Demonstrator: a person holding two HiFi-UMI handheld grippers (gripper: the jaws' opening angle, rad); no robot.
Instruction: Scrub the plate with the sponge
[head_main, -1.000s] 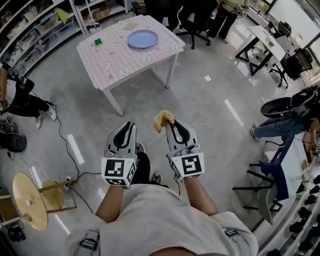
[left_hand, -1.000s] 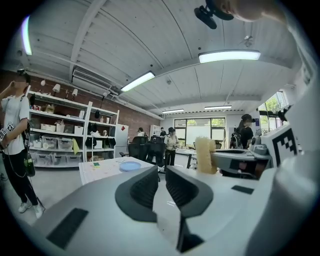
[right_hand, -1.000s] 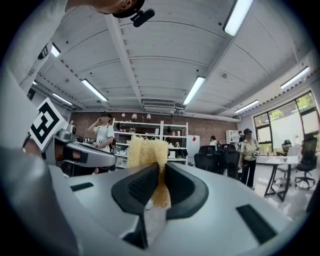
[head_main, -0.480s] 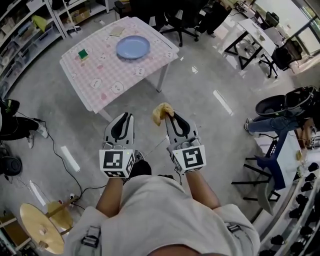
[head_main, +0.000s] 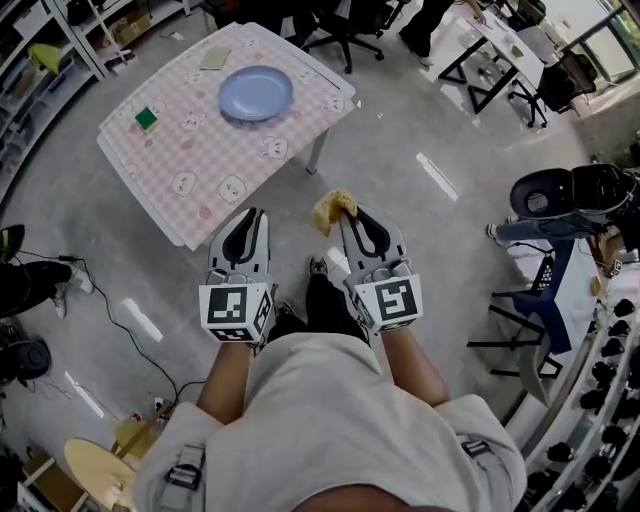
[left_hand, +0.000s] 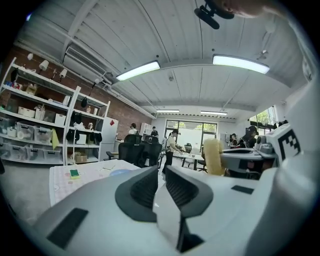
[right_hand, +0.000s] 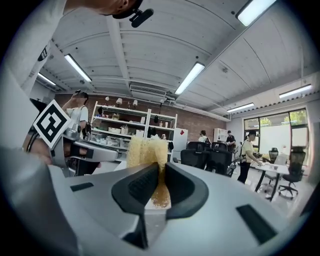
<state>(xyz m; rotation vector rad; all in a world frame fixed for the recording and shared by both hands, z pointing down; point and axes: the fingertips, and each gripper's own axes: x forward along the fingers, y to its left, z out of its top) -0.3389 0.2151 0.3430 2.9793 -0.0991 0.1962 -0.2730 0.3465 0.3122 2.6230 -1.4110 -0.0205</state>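
A round blue plate (head_main: 255, 93) lies on the table with the pink checked cloth (head_main: 210, 160), far ahead of both grippers. My right gripper (head_main: 352, 212) is shut on a yellow sponge (head_main: 333, 209), held over the floor short of the table. In the right gripper view the sponge (right_hand: 146, 150) sticks up from between the jaws. My left gripper (head_main: 252, 216) is shut with nothing in it, level with the right one. In the left gripper view the plate (left_hand: 120, 172) and table (left_hand: 90, 175) show low at the left, beyond the jaws.
A small green square pad (head_main: 147, 119) and a tan card (head_main: 215, 58) also lie on the table. Shelving (head_main: 50, 50) runs along the left, office chairs (head_main: 345, 25) and desks (head_main: 490, 50) stand behind the table. A seated person (head_main: 560, 225) is at the right, a cable (head_main: 120, 310) crosses the floor.
The table and plate have come nearer and lower in the head view as the person walked toward them. Both grippers keep their pose, the right one still holding the sponge.
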